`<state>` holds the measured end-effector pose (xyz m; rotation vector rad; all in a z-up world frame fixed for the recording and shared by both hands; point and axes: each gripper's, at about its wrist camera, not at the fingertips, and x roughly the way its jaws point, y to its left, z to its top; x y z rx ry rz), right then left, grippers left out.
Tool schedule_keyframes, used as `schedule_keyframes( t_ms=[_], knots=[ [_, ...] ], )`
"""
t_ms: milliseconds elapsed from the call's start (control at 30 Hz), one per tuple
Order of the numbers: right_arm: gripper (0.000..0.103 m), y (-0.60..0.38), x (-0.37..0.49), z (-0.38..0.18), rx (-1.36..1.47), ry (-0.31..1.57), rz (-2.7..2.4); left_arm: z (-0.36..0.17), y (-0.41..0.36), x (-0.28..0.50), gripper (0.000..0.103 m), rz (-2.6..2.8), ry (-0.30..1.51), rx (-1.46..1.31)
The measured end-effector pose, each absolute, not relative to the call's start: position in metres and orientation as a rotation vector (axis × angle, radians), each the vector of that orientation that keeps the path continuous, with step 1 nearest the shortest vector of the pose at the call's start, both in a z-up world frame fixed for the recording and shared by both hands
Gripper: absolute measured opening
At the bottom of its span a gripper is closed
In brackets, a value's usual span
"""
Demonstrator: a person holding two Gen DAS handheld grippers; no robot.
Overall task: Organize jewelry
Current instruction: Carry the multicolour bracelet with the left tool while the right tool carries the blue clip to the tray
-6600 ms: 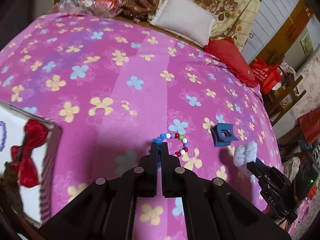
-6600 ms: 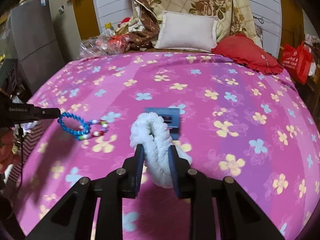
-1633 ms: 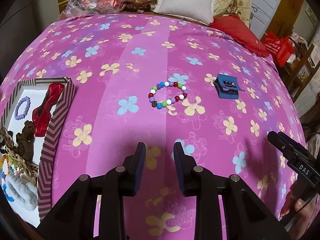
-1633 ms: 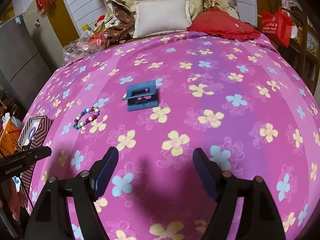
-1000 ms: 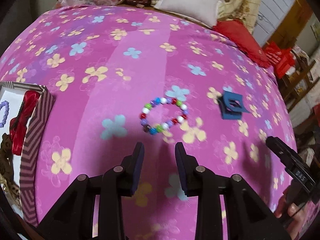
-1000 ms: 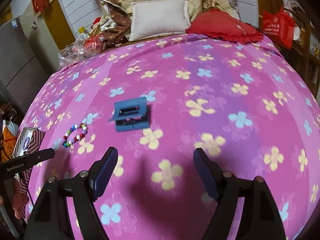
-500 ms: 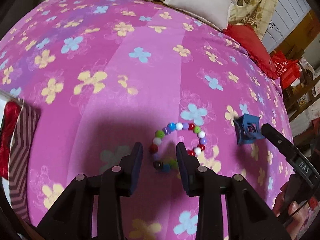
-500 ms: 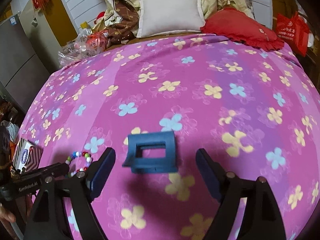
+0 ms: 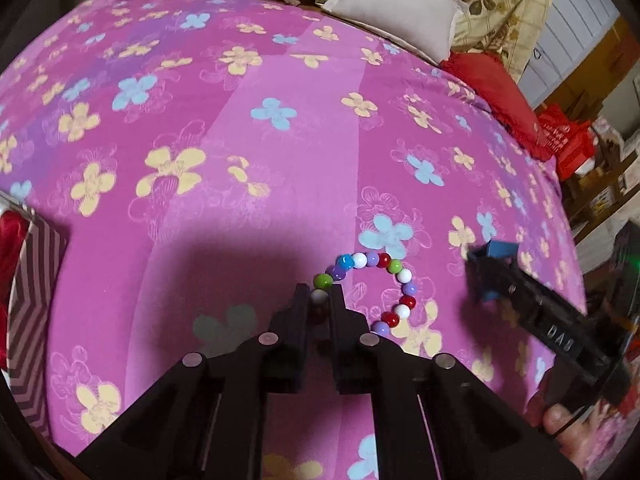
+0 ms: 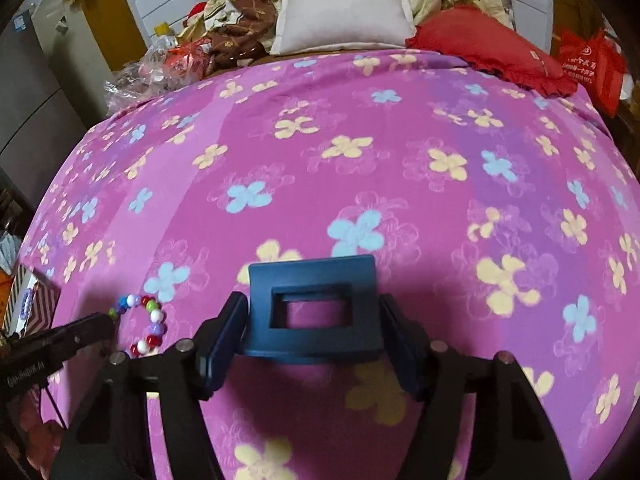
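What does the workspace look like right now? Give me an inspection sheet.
Surface: pink flowered bedspread, smooth.
Job's things: bead bracelet on the spread; blue hair claw; striped box at left edge, red item inside.
Clutter: white pillow, red cushion, crumpled bags at the far edge.
Grippers: left tongs closing on the bracelet's beads; right tongs closing, claw between them, pads against its sides.
Cables: nothing seen.
Surroundings: red bag, panelled wall.
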<state>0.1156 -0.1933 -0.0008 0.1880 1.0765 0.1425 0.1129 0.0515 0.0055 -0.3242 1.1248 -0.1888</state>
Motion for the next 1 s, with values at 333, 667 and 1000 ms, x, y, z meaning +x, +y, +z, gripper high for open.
schedule_keyframes(
  t_ms=[333,667,1000],
  knots=[
    [0.069,-0.185,0.072,0.025,0.165,1.025,0.196,0.027,0.062,0.074,0.004,-0.190,1.095,-0.324],
    [0.069,-0.156,0.029,0.045,0.171,1.009,0.276,0.062,0.079,0.018,0.004,-0.185,1.047,-0.278],
    [0.069,-0.095,-0.002,0.070,0.156,0.990,0.408,0.104,0.144,-0.044,0.004,-0.154,1.003,-0.260]
  ],
)
